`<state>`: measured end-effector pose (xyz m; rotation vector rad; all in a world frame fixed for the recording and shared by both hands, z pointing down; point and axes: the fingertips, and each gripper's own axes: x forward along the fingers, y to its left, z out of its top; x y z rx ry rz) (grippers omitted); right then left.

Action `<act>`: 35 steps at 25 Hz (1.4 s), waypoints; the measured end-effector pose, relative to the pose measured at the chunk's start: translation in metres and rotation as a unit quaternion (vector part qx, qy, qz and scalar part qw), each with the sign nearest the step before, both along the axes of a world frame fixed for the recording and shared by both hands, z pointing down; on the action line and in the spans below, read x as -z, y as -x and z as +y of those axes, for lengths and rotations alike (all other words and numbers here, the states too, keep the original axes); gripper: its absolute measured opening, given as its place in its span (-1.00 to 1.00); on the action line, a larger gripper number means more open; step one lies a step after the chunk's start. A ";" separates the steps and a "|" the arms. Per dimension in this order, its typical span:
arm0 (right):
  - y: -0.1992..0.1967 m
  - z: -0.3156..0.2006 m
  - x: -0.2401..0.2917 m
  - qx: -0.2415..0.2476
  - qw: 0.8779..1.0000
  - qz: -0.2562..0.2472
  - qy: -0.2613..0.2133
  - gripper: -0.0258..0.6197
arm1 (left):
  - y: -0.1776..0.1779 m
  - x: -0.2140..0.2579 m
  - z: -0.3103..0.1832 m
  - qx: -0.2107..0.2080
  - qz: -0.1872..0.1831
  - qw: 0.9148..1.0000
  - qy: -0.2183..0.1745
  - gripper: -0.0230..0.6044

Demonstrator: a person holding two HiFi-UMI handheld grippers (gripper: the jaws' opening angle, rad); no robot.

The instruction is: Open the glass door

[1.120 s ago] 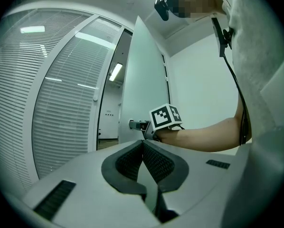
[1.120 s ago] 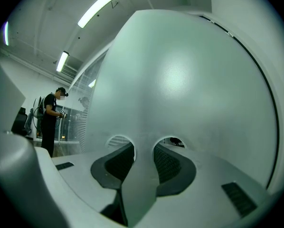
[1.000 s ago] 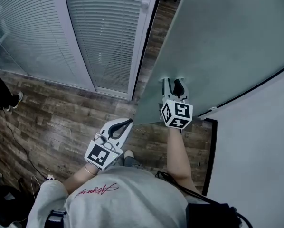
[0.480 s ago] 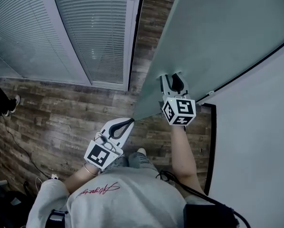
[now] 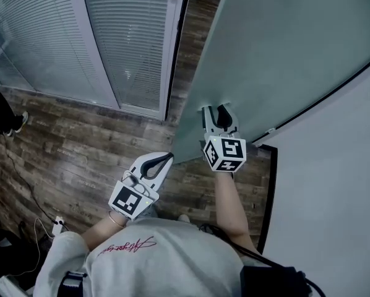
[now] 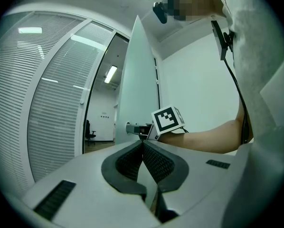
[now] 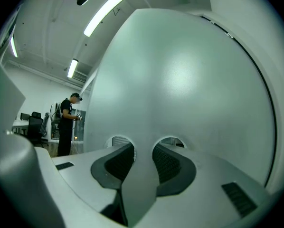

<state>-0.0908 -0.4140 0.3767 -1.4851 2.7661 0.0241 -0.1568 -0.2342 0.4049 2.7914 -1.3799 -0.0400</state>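
Two tongs are showing: the right tongs (image 5: 216,113) are standing spread and empty, tips against the frosted glass door (image 5: 284,48), which is hanging ajar between a partition of blinds (image 5: 129,42) and a white wall (image 5: 333,197). The left tongs (image 5: 162,160) are hovering pressed together over the wood floor (image 5: 67,141), near the door's free edge; a person (image 7: 66,122) is standing far off past it.

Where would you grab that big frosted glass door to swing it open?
Probably take the frosted glass door by its thin free edge, coming from the gap beside the white slatted blinds, one jaw on each face. The broad face is flat and smooth, showing nothing to pinch; the open right gripper only meets it head-on.
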 end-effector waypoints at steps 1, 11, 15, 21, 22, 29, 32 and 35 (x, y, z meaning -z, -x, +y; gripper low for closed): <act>-0.001 0.004 -0.001 0.005 1.000 -0.001 0.000 -0.49 | -0.005 0.000 0.003 0.007 0.003 1.000 0.000 -0.89; -0.020 0.040 -0.002 0.046 0.999 -0.001 -0.002 -0.49 | -0.053 0.001 0.041 0.069 0.015 0.997 -0.007 -0.89; -0.027 0.051 -0.001 0.067 0.998 -0.010 -0.002 -0.49 | -0.062 -0.001 0.054 0.100 0.014 0.995 -0.006 -0.89; -0.038 0.066 0.000 0.099 0.995 -0.012 -0.001 -0.49 | -0.083 0.000 0.071 0.135 0.017 0.991 -0.008 -0.89; -0.040 0.070 0.000 0.100 0.995 -0.012 -0.001 -0.49 | -0.086 -0.001 0.075 0.138 0.014 0.990 -0.007 -0.89; -0.048 0.091 -0.001 0.118 0.993 -0.010 0.003 -0.49 | -0.093 -0.003 0.091 0.160 0.016 0.987 -0.004 -0.89; -0.054 0.097 -0.001 0.117 0.993 -0.009 0.002 -0.49 | -0.095 -0.002 0.093 0.155 0.010 0.988 -0.015 -0.89; -0.061 0.102 -0.002 0.109 0.994 -0.013 -0.002 -0.49 | -0.100 -0.002 0.098 0.144 0.015 0.989 -0.006 -0.89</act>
